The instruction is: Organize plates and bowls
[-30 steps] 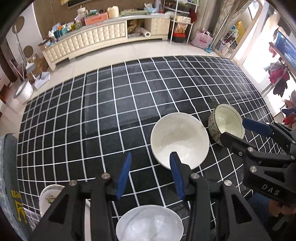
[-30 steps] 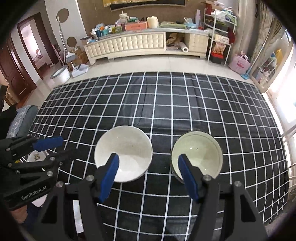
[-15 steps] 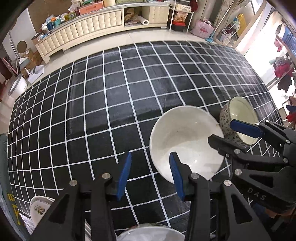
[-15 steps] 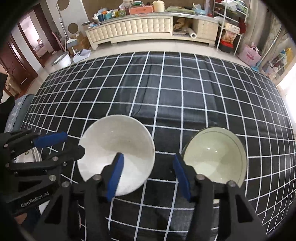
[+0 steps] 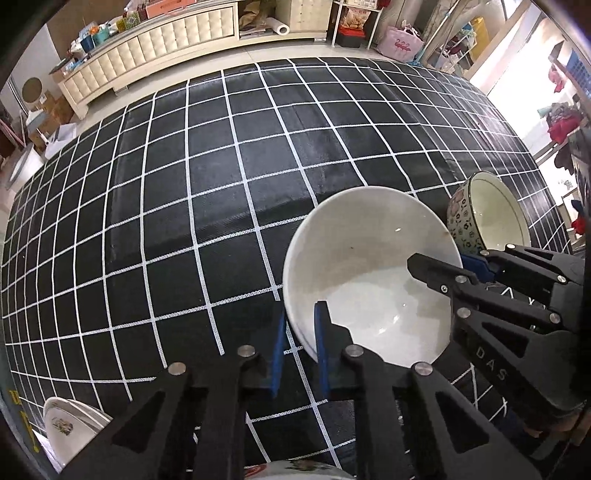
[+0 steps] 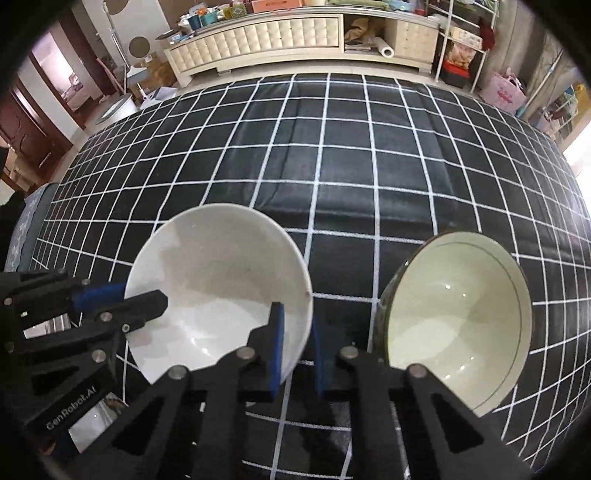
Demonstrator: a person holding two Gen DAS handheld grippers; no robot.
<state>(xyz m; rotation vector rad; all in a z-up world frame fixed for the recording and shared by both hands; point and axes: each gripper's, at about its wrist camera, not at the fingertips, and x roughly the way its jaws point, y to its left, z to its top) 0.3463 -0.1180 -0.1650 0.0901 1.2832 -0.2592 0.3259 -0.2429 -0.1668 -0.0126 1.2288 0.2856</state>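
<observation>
A plain white bowl (image 5: 369, 258) is on the black checked cloth (image 5: 221, 184). My left gripper (image 5: 301, 314) is shut on its left rim, one blue finger inside and one outside. My right gripper (image 6: 297, 317) is shut on the opposite rim of the same white bowl (image 6: 221, 266). Each view also shows the other tool: the right gripper (image 5: 443, 264) and the left gripper (image 6: 142, 291). Just right of the white bowl stands a flower-patterned bowl (image 5: 484, 218), also seen as the patterned bowl (image 6: 458, 325), and nothing grips it. I cannot tell whether the white bowl is lifted off the cloth.
A stack of decorated plates (image 5: 62, 428) lies at the near left corner. Another dish rim (image 5: 295, 472) shows under the left gripper. The cloth (image 6: 332, 166) stretches bare toward the far edge. Beyond it are a cream sideboard (image 6: 277, 33) and shelves.
Both grippers moved in closer to the white bowl and their jaws narrowed from wide open to pinching its rim, left gripper on the left side, right gripper on the right side.
</observation>
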